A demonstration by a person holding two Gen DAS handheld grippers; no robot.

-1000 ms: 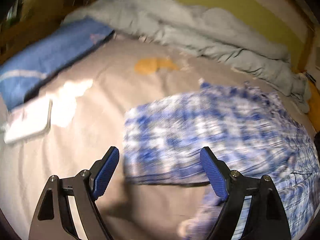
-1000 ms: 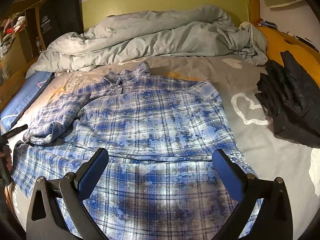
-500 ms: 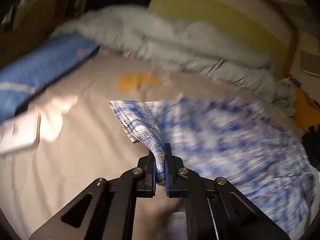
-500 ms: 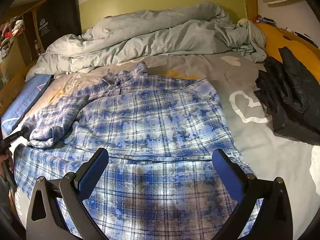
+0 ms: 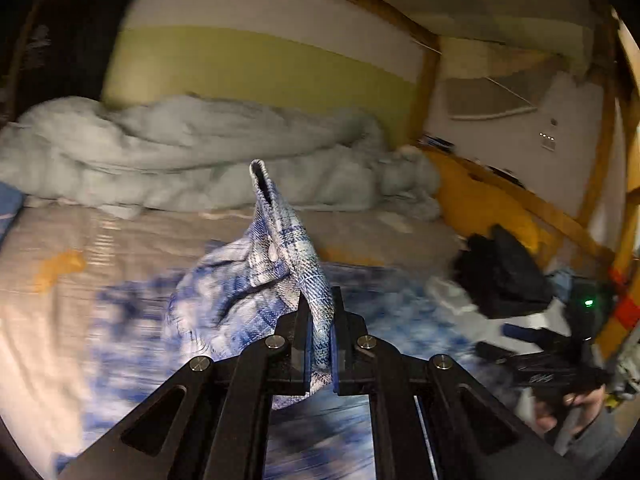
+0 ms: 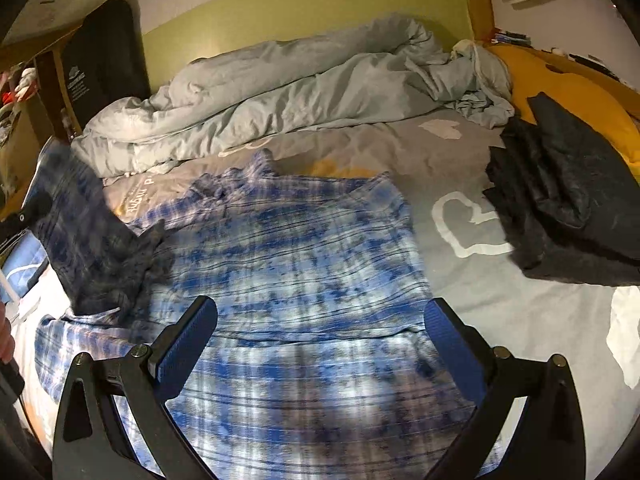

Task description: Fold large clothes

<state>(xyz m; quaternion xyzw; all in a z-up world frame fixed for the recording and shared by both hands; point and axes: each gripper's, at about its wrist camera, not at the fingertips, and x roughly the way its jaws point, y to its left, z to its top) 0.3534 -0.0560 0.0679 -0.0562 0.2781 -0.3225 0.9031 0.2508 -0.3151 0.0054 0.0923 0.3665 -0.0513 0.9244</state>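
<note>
A blue and white plaid shirt (image 6: pixel 288 264) lies spread over the grey bed sheet (image 6: pixel 500 304). My left gripper (image 5: pixel 320 312) is shut on the shirt's sleeve cuff (image 5: pixel 280 232), which stands up above its jaws, lifted off the bed. In the right wrist view that lifted sleeve (image 6: pixel 84 232) hangs blurred at the left edge. My right gripper (image 6: pixel 320 344) stands open above the lower half of the shirt, nothing between its blue pads. In the left wrist view a hand holds the right gripper (image 5: pixel 552 364) at the right edge.
A crumpled pale grey duvet (image 6: pixel 304 92) lies along the headboard. A folded dark garment (image 6: pixel 568 196) sits on the sheet to the right, beside a yellow pillow (image 6: pixel 568 92). A blue pillow (image 6: pixel 20 260) lies at the left edge.
My left gripper closed on the sleeve cuff, then lifted it and swung right over the shirt. The right gripper barely moved and stayed open.
</note>
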